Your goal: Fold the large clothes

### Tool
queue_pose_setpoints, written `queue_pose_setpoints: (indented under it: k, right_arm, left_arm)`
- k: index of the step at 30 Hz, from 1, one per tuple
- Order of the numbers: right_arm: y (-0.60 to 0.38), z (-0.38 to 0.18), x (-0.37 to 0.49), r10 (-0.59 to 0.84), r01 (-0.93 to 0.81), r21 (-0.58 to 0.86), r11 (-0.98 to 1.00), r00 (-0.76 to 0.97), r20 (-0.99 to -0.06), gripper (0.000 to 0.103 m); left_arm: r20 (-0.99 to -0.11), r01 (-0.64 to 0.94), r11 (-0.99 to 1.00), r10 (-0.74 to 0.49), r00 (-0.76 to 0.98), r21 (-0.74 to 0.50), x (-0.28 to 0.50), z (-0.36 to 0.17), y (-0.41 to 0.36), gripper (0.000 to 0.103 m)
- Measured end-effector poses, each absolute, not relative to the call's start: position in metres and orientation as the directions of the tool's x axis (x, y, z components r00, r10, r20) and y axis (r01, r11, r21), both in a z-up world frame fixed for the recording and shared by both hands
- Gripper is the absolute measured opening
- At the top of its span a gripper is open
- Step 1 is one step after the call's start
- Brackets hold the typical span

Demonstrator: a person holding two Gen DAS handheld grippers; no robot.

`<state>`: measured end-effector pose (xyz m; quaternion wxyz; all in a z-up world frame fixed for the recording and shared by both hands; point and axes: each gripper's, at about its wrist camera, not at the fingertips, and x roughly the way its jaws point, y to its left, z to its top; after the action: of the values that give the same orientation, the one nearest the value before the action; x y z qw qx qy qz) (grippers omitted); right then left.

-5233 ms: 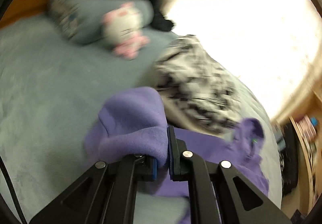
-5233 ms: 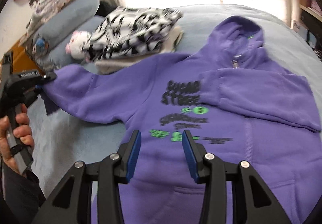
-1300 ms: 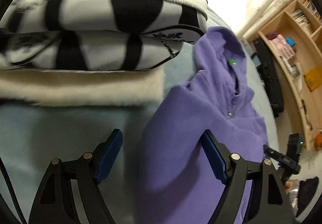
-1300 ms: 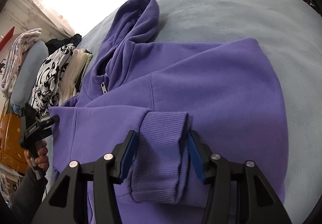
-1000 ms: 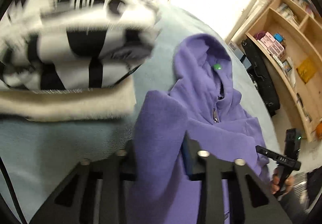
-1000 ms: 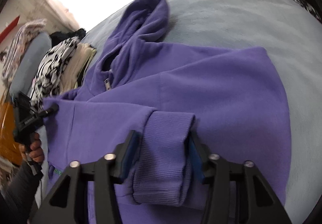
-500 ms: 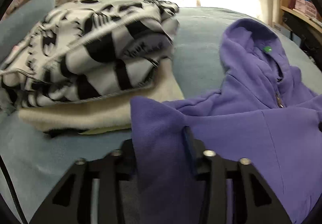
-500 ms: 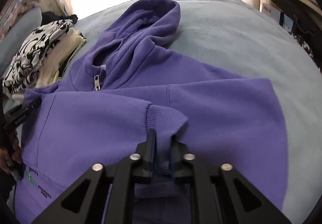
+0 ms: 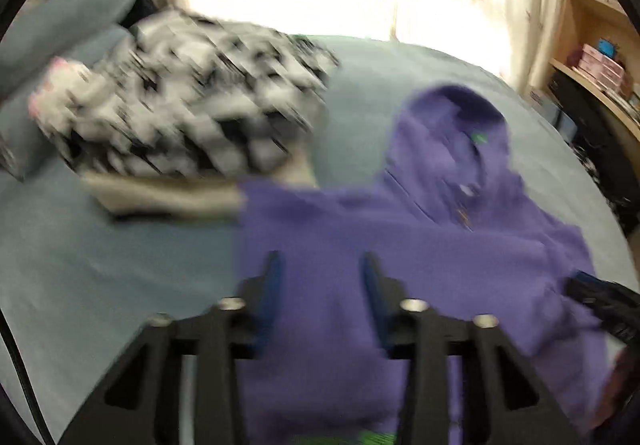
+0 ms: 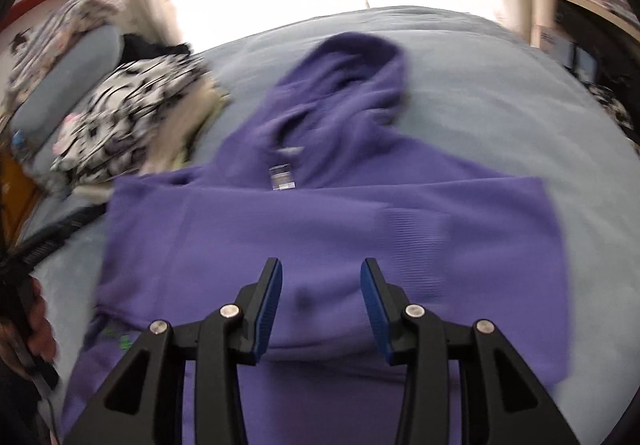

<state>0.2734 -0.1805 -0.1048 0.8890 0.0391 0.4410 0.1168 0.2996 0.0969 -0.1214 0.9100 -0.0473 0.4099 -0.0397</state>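
A purple hoodie lies flat on a grey-blue bed, hood pointing away, both sleeves folded across the chest. Its ribbed cuff lies right of centre. My right gripper is open and empty, hovering above the folded sleeves. My left gripper is open and empty, above the hoodie near its left shoulder. The left gripper also shows at the left edge of the right wrist view. The right gripper shows at the right edge of the left wrist view. Both views are motion-blurred.
A folded stack with a black-and-white patterned garment on a cream one lies left of the hoodie. Grey pillows and a pink-white plush toy lie beyond. Wooden shelves stand at the right. A bright curtained window is behind.
Both grippers have let go of the hoodie, opened, and pulled back and up. The sleeves now lie folded across the chest.
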Motion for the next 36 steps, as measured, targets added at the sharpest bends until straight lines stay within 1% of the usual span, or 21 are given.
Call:
queue_pose_setpoints:
  k: [1,4,6,8,9,10,12,13,14,15,17,18,20,21,22,23,24,26,28,30,36]
  right_arm:
    - [-0.164,-0.108,0.272,0.261,-0.208,0.169,0.963,0.58,-0.772,0.041]
    - [-0.128,-0.123,0.269,0.308,-0.291,0.169,0.942,0.543,-0.781,0.041]
    - [-0.115,-0.136,0.27,0.301,-0.316,0.149,0.937,0.517,-0.801,0.041]
    - [-0.115,-0.149,0.27,0.26,-0.311,0.11,0.944,0.495,-0.829,0.041]
    - [-0.122,-0.154,0.271,0.24,-0.303,0.093,0.949,0.497,-0.834,0.039]
    - [-0.13,-0.154,0.271,0.226,-0.29,0.081,0.954,0.509,-0.83,0.039]
    - [-0.159,-0.151,0.272,0.13,-0.213,0.012,0.977,0.546,-0.828,0.038]
    - [-0.181,-0.15,0.274,0.088,-0.163,-0.005,0.987,0.557,-0.826,0.028]
    - [-0.196,-0.149,0.275,0.123,-0.158,0.043,0.987,0.546,-0.828,0.007]
    - [-0.218,-0.148,0.276,0.18,-0.136,0.126,0.983,0.525,-0.832,0.0]
    - [-0.235,-0.146,0.276,0.245,-0.121,0.214,0.969,0.509,-0.825,0.0]
    - [-0.238,-0.143,0.274,0.251,-0.113,0.225,0.968,0.512,-0.821,0.0]
    - [-0.232,-0.139,0.271,0.229,-0.111,0.201,0.973,0.525,-0.82,0.001]
    - [-0.229,-0.137,0.269,0.207,-0.104,0.179,0.978,0.534,-0.819,0.01]
    - [-0.226,-0.136,0.268,0.169,-0.084,0.147,0.986,0.542,-0.824,0.015]
    - [-0.224,-0.136,0.268,0.16,-0.079,0.14,0.987,0.541,-0.825,0.022]
    - [-0.223,-0.136,0.266,0.171,-0.08,0.152,0.985,0.538,-0.825,0.024]
    - [-0.219,-0.133,0.265,0.182,-0.075,0.168,0.983,0.533,-0.826,0.024]
    - [-0.219,-0.13,0.261,0.194,-0.072,0.184,0.98,0.534,-0.823,0.024]
    - [-0.218,-0.125,0.258,0.201,-0.068,0.195,0.978,0.537,-0.819,0.024]
    - [-0.221,-0.102,0.233,0.206,-0.061,0.209,0.976,0.565,-0.799,0.024]
  left_arm:
    - [-0.761,0.043,0.99,-0.134,0.634,-0.138,0.3,-0.131,0.086,0.018]
    - [-0.798,0.043,0.985,-0.162,0.58,-0.169,0.294,-0.161,0.064,0.017]
    - [-0.819,0.026,0.988,-0.143,0.556,-0.155,0.293,-0.181,0.057,0.017]
    - [-0.823,0.015,0.99,-0.128,0.553,-0.143,0.292,-0.193,0.057,0.017]
    - [-0.816,0.022,0.988,-0.14,0.56,-0.154,0.291,-0.194,0.062,0.017]
    - [-0.816,0.022,0.988,-0.141,0.561,-0.156,0.292,-0.194,0.066,0.017]
    - [-0.818,0.008,0.989,-0.124,0.562,-0.145,0.293,-0.193,0.077,0.017]
    - [-0.817,-0.006,0.991,-0.11,0.566,-0.137,0.293,-0.193,0.085,0.016]
    - [-0.817,-0.013,0.991,-0.103,0.568,-0.134,0.295,-0.192,0.09,0.016]
    - [-0.816,-0.022,0.99,-0.101,0.569,-0.138,0.294,-0.192,0.099,0.015]
    - [-0.816,-0.029,0.988,-0.109,0.568,-0.153,0.295,-0.19,0.11,0.015]
    - [-0.814,-0.035,0.987,-0.111,0.57,-0.159,0.293,-0.189,0.114,0.015]
    - [-0.814,-0.04,0.986,-0.112,0.57,-0.164,0.291,-0.187,0.118,0.015]
    - [-0.816,-0.041,0.985,-0.113,0.568,-0.165,0.29,-0.187,0.118,0.015]
    - [-0.816,-0.04,0.985,-0.117,0.566,-0.17,0.289,-0.186,0.119,0.015]
    - [-0.818,-0.041,0.985,-0.118,0.564,-0.17,0.29,-0.186,0.117,0.016]
    - [-0.821,-0.04,0.985,-0.116,0.559,-0.166,0.289,-0.185,0.115,0.019]
    - [-0.823,-0.039,0.986,-0.115,0.556,-0.164,0.284,-0.181,0.116,0.027]
    - [-0.821,-0.037,0.986,-0.114,0.559,-0.162,0.278,-0.177,0.113,0.044]
    - [-0.817,-0.04,0.989,-0.095,0.568,-0.143,0.271,-0.171,0.11,0.05]
    - [-0.808,-0.049,0.991,-0.072,0.585,-0.123,0.239,-0.148,0.111,0.051]
